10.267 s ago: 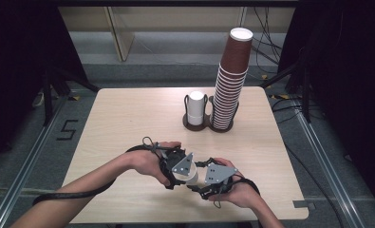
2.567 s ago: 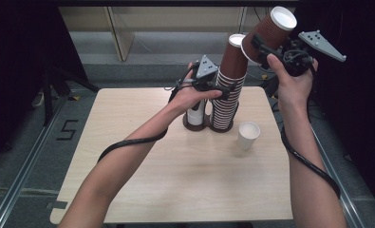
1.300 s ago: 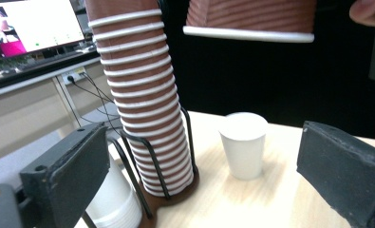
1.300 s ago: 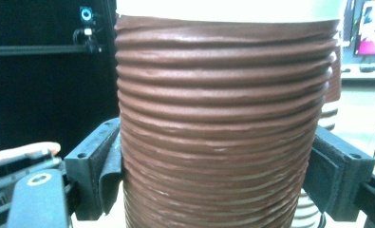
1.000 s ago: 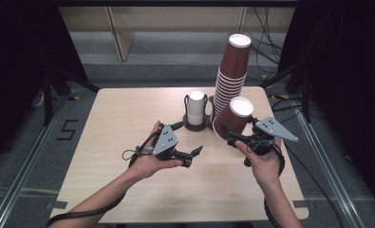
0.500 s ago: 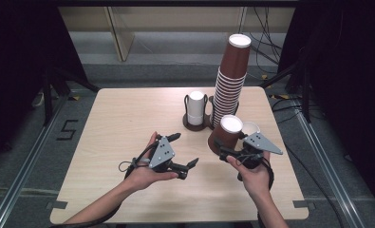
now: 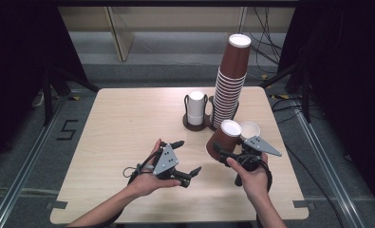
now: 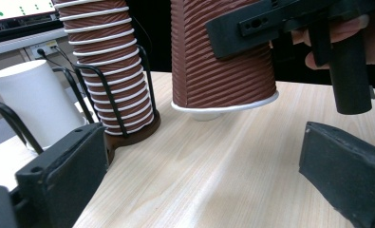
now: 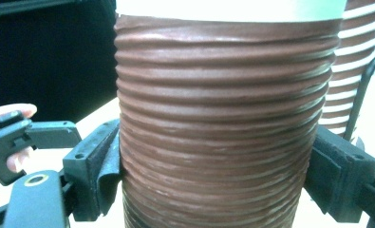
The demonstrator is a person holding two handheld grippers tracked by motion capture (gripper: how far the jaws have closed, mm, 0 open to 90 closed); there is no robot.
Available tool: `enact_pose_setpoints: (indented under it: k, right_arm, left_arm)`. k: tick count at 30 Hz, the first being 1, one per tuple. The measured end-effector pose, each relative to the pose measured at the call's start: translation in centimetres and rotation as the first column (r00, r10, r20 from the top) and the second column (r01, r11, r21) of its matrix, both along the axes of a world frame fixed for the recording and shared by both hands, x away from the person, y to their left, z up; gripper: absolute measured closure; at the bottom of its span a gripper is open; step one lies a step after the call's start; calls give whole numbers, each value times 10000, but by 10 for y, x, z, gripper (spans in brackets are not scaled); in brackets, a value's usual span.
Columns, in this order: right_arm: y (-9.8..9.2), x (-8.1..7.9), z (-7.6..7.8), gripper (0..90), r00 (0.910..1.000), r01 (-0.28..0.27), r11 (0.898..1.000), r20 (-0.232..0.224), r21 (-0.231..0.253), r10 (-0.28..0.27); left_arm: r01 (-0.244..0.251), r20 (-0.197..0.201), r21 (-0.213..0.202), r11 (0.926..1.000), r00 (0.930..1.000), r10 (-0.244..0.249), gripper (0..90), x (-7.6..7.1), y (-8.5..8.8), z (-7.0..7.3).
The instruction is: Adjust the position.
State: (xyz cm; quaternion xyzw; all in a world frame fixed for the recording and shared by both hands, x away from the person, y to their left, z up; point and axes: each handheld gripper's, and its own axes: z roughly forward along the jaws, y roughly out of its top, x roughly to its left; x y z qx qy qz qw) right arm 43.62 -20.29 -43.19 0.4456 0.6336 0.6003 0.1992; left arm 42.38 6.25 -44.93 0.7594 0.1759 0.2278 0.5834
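While upside down, brown cup [image 7: 222, 138] sits clamped in rt gripper [image 7: 225, 153]

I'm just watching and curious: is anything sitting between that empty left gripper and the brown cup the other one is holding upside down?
Nothing visible. In the left gripper view, bare table runs from the open left gripper to the brown cup, which the right gripper clamps mouth-down, its rim just off the wood. The cup stack stands off to one side.

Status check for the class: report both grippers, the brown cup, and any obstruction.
Right gripper shut on brown cup, upside down. Left gripper open, empty. White cup beside it.
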Motion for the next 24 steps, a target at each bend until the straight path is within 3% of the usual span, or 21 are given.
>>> enact_pose_setpoints:
  k: [3, 4, 7, 10, 11, 12, 14, 15, 16, 17, 18, 21, 24]
  right_arm:
    - [-1, 0, -2, 171, 9997, 111, 9997, -233, 228, -106]
    - [-1, -1, -3, 171, 9986, 160, 9991, -513, 394, -140]
    - [-2, -1, -5, 170, 9968, 210, 9977, -782, 638, -160]
    - [0, -1, -8, 170, 9919, 149, 9920, -1267, 1251, 11]
    - [0, -1, -8, 170, 9919, 149, 9920, -1267, 1251, 11]
    - [1, 0, -10, 170, 9890, 89, 9867, -1470, 1625, 153]
    - [2, -1, -10, 170, 9858, 114, 9842, -1669, 1764, 185]
    - [2, 0, -13, 170, 9795, 61, 9750, -1978, 2219, 389]
    - [2, 0, -13, 170, 9795, 61, 9750, -1978, 2219, 389]
    - [3, 0, -14, 170, 9742, 87, 9688, -2205, 2475, 476]
    - [3, 0, -17, 170, 9666, 45, 9558, -2461, 2938, 712]
    - [4, 1, -20, 170, 9663, 98, 9578, -2492, 2872, 648]
    - [7, 2, -23, 170, 9586, 100, 9466, -2727, 3223, 827]
  left_arm:
    - [78, -25, -57, 10000, 10000, -78, 0, -3, -3, -2]
    - [164, -35, -4, 9999, 9999, -164, 0, -5, -5, -3]
    - [340, 102, 203, 9992, 9994, -342, 0, -7, -9, -6]
    - [417, 76, 130, 9990, 9991, -418, 0, -7, -14, -8]
    - [417, 76, 130, 9990, 9991, -418, 0, -7, -14, -8]
    - [510, 64, 152, 9986, 9987, -511, 0, -6, -16, -9]
    - [556, 67, 93, 9984, 9984, -556, 0, -5, -17, -10]
    - [575, -12, -32, 9983, 9983, -575, 0, -3, -19, -10]
    - [595, -59, -51, 9982, 9982, -596, 0, -2, -19, -10]
    - [610, -59, -61, 9981, 9981, -610, 0, -1, -20, -11]
    - [620, -154, -186, 9979, 9979, -623, 0, 1, -22, -11]
    - [650, -172, -214, 9977, 9977, -654, 0, 2, -23, -11]
    - [687, -203, -94, 9976, 9974, -688, 0, 4, -25, -12]
